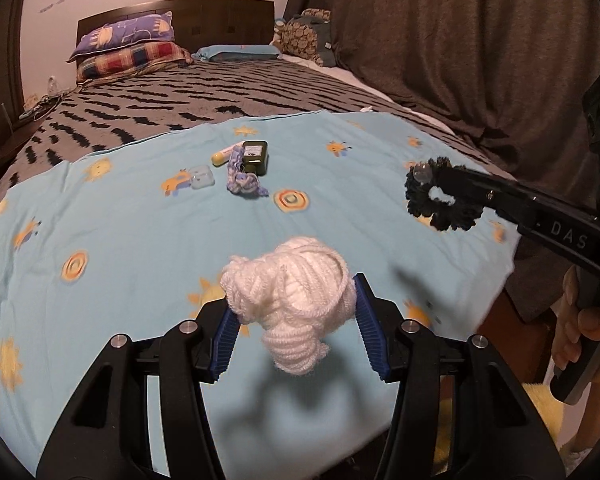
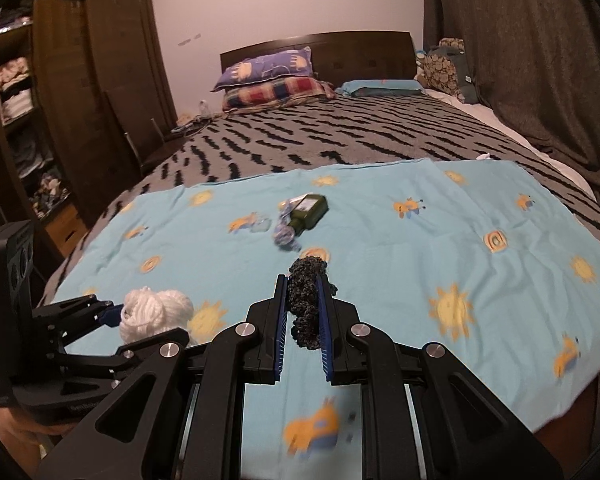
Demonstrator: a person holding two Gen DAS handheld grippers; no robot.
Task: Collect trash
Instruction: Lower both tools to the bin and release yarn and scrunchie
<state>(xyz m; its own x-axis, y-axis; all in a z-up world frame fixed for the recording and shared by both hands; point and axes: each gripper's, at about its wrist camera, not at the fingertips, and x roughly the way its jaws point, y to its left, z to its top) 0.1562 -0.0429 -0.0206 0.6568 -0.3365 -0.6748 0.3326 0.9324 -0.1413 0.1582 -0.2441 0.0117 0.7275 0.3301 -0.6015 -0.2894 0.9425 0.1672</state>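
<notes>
Yarn first: white yarn ball (image 1: 288, 300) sits between the blue pads of the left gripper (image 1: 290, 308), pinched at its sides, jaws closed only as far as the bundle's bulk allows. It looks lifted off the light blue sun-print sheet (image 1: 120, 240); a shadow lies on the cloth below it. A loose coil hangs down toward the camera.

Black scrunchie (image 2: 306, 300) is clamped in the right gripper (image 2: 304, 304), jaws nearly together, its long axis running along the fingers, one end poking out past the tips. From the left wrist view it also looks clear of the sheet, well off to the right of the yarn.

Both tools loaded. No bin or bag is visible in either view, so I cannot tell which way the drop-off lies.

Remaining pile lies straight ahead of both jaws, toward the far edge of the sheet: dark green bottle (image 2: 308, 210) on its side, neck pointing toward the near-left, a blue-white knit scrap (image 1: 242, 178) touching it on the near side, a yellow-capped tube (image 1: 226, 156) just behind, a small clear case (image 1: 202, 176) just left. Judgement: the pile is roughly centred in both views, so neither hand is clearly nearer; each must unload first.
</notes>
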